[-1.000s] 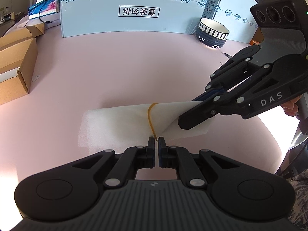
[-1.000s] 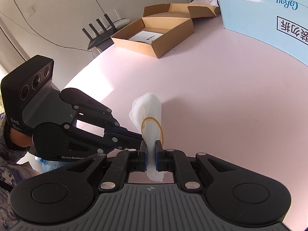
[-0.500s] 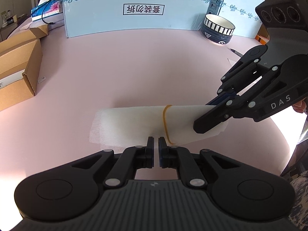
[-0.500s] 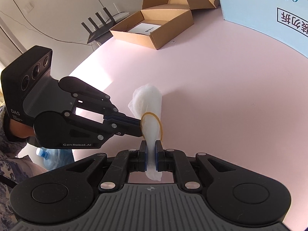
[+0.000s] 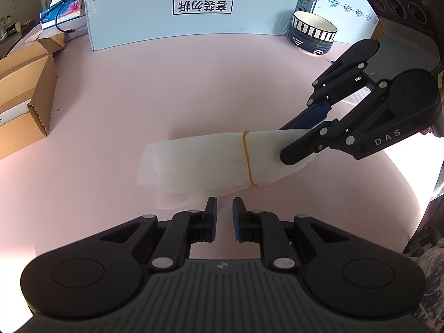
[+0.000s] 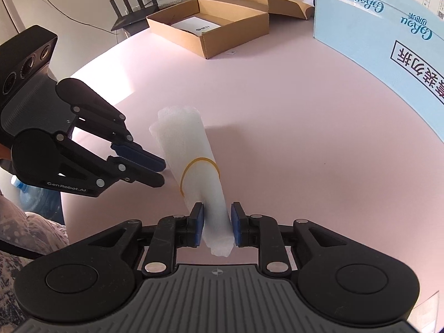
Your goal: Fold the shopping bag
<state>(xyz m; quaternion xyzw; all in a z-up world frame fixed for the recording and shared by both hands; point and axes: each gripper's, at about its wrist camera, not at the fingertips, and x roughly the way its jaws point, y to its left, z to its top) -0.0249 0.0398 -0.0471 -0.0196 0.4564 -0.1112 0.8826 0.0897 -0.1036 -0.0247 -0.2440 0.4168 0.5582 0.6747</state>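
The white shopping bag [image 5: 205, 161] is rolled into a bundle and lies on the pink table, bound by a yellow rubber band [image 5: 247, 161]. In the right wrist view the bag [image 6: 194, 149] runs away from me, with the band [image 6: 199, 172] round its middle. My right gripper [image 6: 217, 213] has its jaws parted, the bag's near end sitting between them; it also shows in the left wrist view [image 5: 294, 144]. My left gripper [image 5: 224, 208] is open and empty, just short of the bag's side; in the right wrist view it [image 6: 161, 172] stands left of the bag.
A large light blue carton [image 5: 194, 8] stands at the back of the table. A striped bowl [image 5: 312, 32] sits at its right end. Open cardboard boxes [image 6: 211, 30] lie at the table's far side, with a router [image 6: 133, 14] behind.
Both grippers have opened from shut. My left gripper let go of the rubber band and drew back; the band now sits snug round the bag. The bag lies lower on the table.
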